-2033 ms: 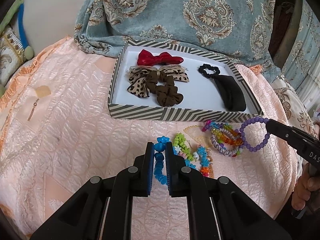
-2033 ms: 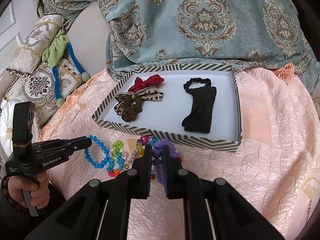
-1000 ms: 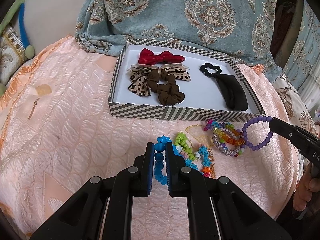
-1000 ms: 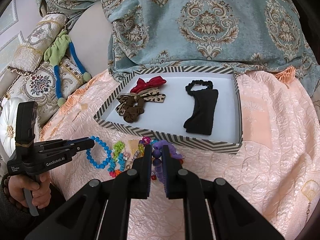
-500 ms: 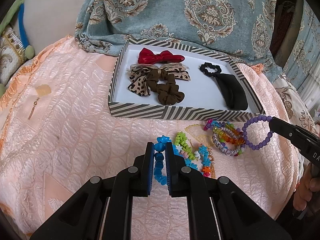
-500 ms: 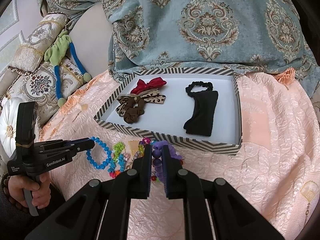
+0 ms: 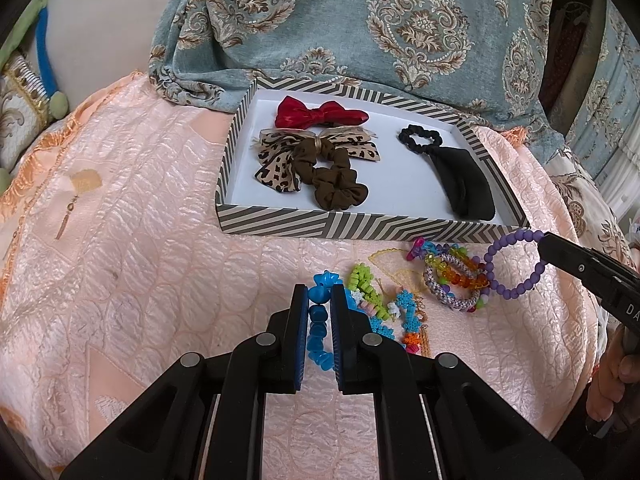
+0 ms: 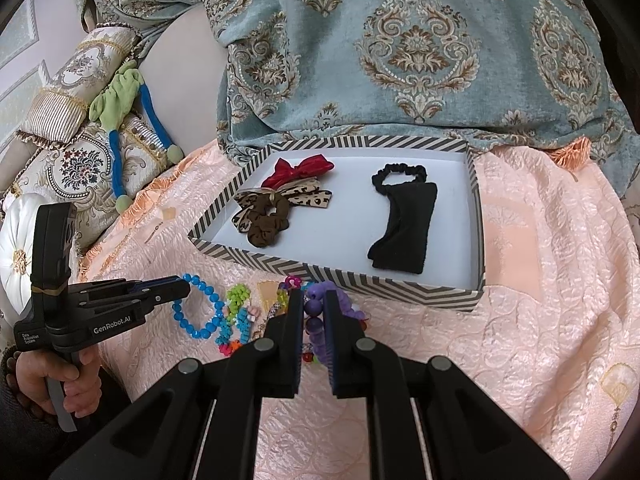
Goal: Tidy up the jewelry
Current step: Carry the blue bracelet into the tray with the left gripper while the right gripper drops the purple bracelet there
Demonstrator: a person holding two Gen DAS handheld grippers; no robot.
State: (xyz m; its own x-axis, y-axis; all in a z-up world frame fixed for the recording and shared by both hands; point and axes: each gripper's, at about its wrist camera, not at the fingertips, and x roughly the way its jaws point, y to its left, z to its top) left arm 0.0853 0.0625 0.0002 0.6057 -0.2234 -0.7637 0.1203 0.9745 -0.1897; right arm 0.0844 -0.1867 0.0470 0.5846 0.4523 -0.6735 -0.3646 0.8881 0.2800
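My left gripper [image 7: 319, 300] is shut on a blue bead bracelet [image 7: 318, 328], held just above the pink bedspread; it also shows in the right wrist view [image 8: 196, 312]. My right gripper [image 8: 313, 304] is shut on a purple bead bracelet [image 8: 320, 320], seen as a hanging loop in the left wrist view [image 7: 514, 264]. A pile of colourful bracelets [image 7: 452, 276] lies between them. The striped tray [image 7: 360, 226] behind holds a red bow [image 7: 316, 116], a leopard bow with brown scrunchie [image 7: 320, 164] and a black scrunchie piece [image 7: 460, 176].
A teal patterned blanket [image 8: 400, 48] is heaped behind the tray. Ornate cushions [image 8: 80, 152] with a green and blue cord lie at the left. A small earring [image 7: 66, 220] lies on the bedspread left of the tray.
Both grippers stay shut on their bracelets and have barely moved; the view has drifted only slightly.
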